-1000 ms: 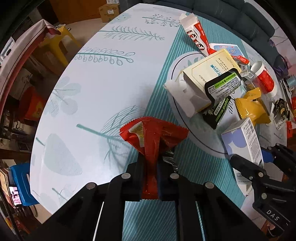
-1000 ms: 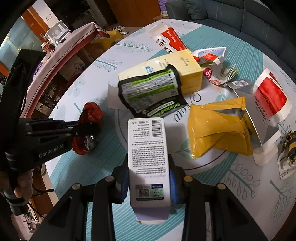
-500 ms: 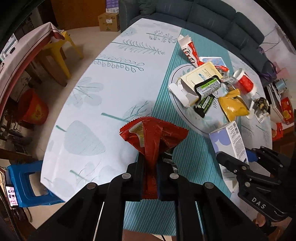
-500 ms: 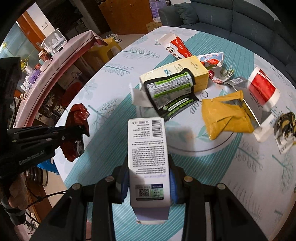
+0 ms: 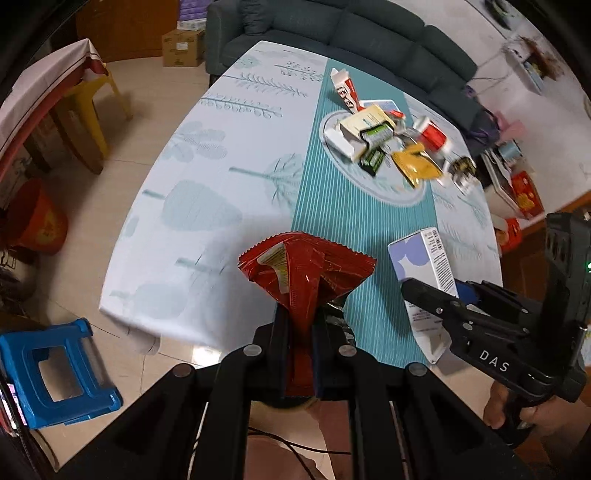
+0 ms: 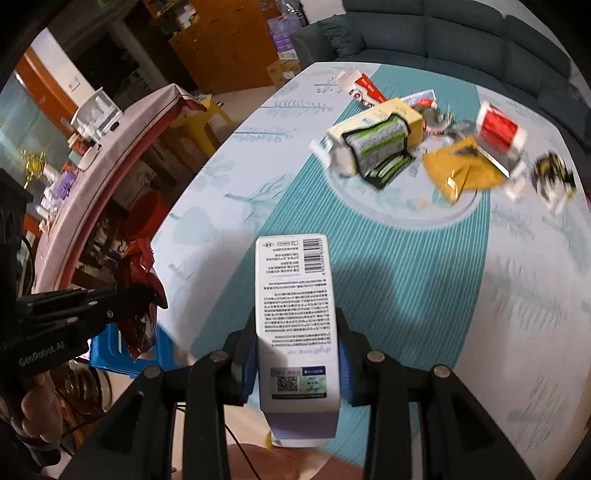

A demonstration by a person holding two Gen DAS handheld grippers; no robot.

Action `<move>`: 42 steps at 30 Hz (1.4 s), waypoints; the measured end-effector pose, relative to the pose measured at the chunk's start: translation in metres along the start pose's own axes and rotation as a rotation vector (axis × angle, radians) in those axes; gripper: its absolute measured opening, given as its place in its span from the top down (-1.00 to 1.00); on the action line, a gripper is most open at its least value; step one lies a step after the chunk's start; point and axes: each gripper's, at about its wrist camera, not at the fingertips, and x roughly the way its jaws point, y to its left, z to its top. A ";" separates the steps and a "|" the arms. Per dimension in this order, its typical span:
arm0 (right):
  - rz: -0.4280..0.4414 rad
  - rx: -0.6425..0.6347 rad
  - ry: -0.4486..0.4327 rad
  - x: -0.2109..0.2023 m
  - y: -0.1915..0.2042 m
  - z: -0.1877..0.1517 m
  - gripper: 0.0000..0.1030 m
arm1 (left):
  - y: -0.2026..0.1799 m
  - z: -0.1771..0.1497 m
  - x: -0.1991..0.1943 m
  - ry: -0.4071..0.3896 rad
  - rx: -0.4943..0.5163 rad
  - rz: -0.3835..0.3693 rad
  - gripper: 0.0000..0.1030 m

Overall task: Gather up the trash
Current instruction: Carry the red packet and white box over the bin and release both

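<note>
My left gripper (image 5: 300, 325) is shut on a crumpled red snack wrapper (image 5: 306, 269) and holds it above the table's near edge. The wrapper also shows in the right wrist view (image 6: 140, 288). My right gripper (image 6: 297, 354) is shut on a white and lilac carton (image 6: 295, 314), also seen in the left wrist view (image 5: 424, 269), at the right of the wrapper. More trash lies far off on the table: a yellow box (image 5: 365, 122), a black and green pouch (image 6: 380, 147), a yellow wrapper (image 5: 415, 166), a red and white packet (image 6: 496, 127).
The round table (image 5: 221, 166) has a teal striped runner. A blue stool (image 5: 59, 369) stands on the floor at the left, a red bucket (image 5: 37, 218) farther left. A dark sofa (image 5: 351, 33) is behind the table.
Both grippers have pulled back and up from the trash pile with their loads. The table now looks smaller and its near edge and the floor have come into view.
</note>
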 end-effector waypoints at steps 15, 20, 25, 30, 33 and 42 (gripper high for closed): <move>-0.059 0.117 0.059 -0.001 0.077 -0.145 0.32 | 0.033 -0.127 -0.015 0.108 0.141 -0.001 0.85; -0.102 0.125 0.125 0.008 0.078 -0.177 0.32 | 0.026 -0.154 0.007 0.139 0.158 0.006 0.85; -0.149 0.163 0.180 0.045 0.062 -0.208 0.32 | 0.019 -0.179 0.049 0.151 0.177 0.018 0.85; -0.181 0.314 0.241 0.102 0.022 -0.244 0.32 | 0.013 -0.195 0.109 0.179 0.188 0.047 0.84; -0.188 0.406 0.265 0.132 -0.005 -0.263 0.31 | 0.012 -0.201 0.148 0.189 0.166 0.056 0.84; -0.184 0.542 0.300 0.229 -0.075 -0.304 0.31 | 0.010 -0.220 0.251 0.171 0.169 0.131 0.81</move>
